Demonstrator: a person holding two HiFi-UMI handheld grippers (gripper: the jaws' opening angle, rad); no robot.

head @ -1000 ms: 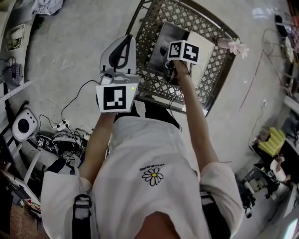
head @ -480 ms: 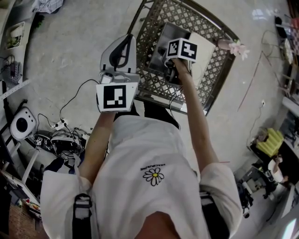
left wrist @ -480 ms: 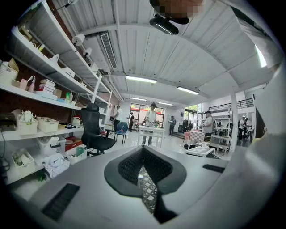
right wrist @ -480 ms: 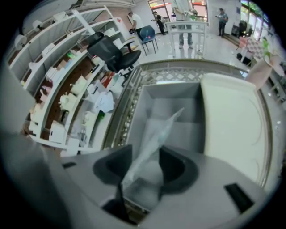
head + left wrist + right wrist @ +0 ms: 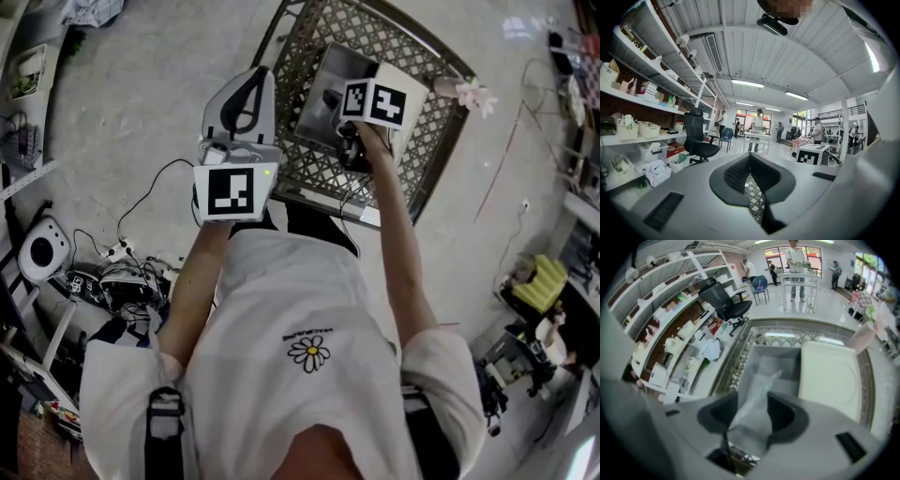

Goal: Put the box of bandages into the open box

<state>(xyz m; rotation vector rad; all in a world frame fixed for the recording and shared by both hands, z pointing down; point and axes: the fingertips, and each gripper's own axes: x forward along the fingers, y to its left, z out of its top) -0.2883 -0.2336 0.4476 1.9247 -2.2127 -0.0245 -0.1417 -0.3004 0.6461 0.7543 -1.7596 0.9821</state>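
The open box [image 5: 336, 64] is grey inside and stands on a metal lattice table [image 5: 427, 56], with its cream lid [image 5: 829, 376] lying beside it. My right gripper [image 5: 753, 397] points steeply down into this box [image 5: 774, 359]. Its jaws have just been opening and stand wide. The pale box of bandages [image 5: 757, 394] leans slanted inside the open box, between the jaws, and the pads do not press on it. In the head view the right marker cube [image 5: 380, 101] hides the jaws. My left gripper [image 5: 253, 80] hovers near the table's left edge, its fingertips [image 5: 750, 157] together, holding nothing.
Cables and a power strip [image 5: 122, 255] lie on the floor to the left. Shelves with bins [image 5: 670, 336] and a black office chair [image 5: 724, 301] stand beyond the table. A pink flower [image 5: 475, 94] sits at the table's right rim. People stand far off.
The right gripper's marker cube has shifted a little up and to the right over the open box. The left gripper has stayed where it was.
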